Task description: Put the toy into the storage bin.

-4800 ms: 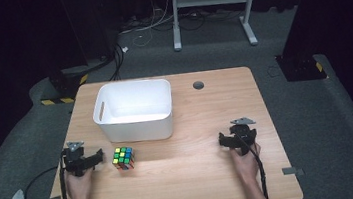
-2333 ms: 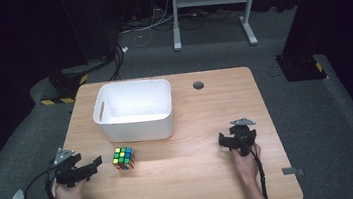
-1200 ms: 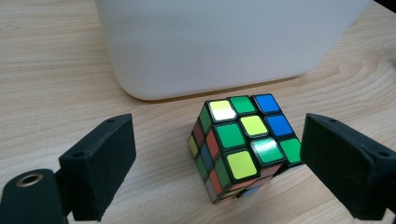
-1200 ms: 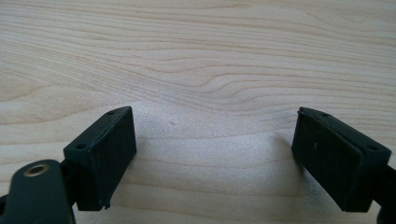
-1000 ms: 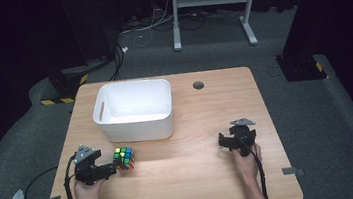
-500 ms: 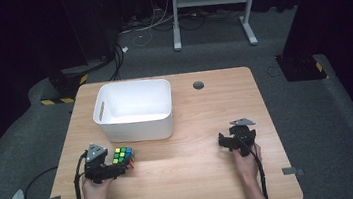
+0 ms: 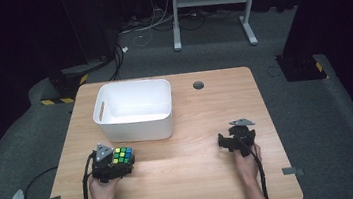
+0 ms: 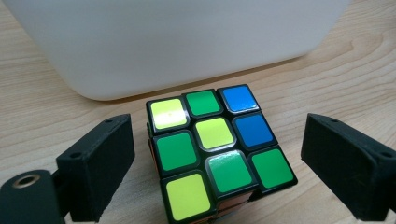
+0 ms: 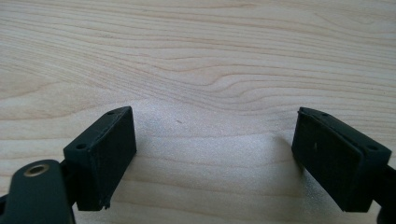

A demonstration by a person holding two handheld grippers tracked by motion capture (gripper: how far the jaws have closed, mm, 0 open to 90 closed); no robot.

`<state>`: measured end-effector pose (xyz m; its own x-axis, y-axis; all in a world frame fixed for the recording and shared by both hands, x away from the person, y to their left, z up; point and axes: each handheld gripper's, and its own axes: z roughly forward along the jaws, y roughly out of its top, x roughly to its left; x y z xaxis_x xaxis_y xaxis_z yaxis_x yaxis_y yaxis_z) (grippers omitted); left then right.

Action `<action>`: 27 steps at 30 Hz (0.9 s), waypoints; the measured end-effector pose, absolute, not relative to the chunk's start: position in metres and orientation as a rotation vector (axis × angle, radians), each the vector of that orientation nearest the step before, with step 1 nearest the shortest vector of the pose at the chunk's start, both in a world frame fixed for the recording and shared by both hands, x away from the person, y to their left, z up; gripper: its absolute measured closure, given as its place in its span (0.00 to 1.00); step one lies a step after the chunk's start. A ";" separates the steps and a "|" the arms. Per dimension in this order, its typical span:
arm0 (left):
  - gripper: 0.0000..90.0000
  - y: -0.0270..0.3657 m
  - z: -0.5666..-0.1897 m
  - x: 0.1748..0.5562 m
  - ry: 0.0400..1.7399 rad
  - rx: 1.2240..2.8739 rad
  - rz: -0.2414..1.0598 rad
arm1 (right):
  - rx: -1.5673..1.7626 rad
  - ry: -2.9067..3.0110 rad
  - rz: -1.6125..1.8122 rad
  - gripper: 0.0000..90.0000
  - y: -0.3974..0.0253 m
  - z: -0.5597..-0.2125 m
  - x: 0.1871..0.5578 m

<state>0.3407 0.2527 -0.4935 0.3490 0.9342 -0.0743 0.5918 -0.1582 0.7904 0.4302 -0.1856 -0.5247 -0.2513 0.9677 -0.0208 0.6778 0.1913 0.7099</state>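
Two grippers work a pale wooden table with rounded corners and a fine, wavy grain, set on grey carpet in a dark room. Toward its far left stands a white plastic bin, a smooth rounded rectangle with a slotted handle in its left wall and a matte, faintly glossy skin; it sits upright and open at the top. A small dark round hole marks the far middle of the tabletop.

Just in front of the bin, near the table's left front, rests the cube, a hard plastic puzzle with a black frame and glossy square stickers. Its top face shows green, yellow-green and blue tiles; an orange side peeks out low at the front. It lies flat on the wood, close to the bin's wall but apart from it.

The left gripper is spread wide around the cube, one blocky black jaw on each side, with a gap on either side and neither jaw touching the cube. From above, the left hand reaches in from the table's front edge, forearm pointing away from the person, cable looping off to the left.

The right gripper rests low over bare wood at the table's right front, well apart from the cube, its matte black jaws spread wide with nothing between them. The right hand holds it with the forearm straight.
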 end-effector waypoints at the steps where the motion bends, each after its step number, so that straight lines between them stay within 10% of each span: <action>1: 0.12 0.252 -0.494 0.341 1.337 1.859 0.581 | 1.535 2.002 0.815 0.15 -0.186 -0.525 0.430; 27: 0.26 0.239 -0.514 0.346 1.413 1.856 0.658 | 1.524 2.016 0.823 0.15 -0.185 -0.525 0.430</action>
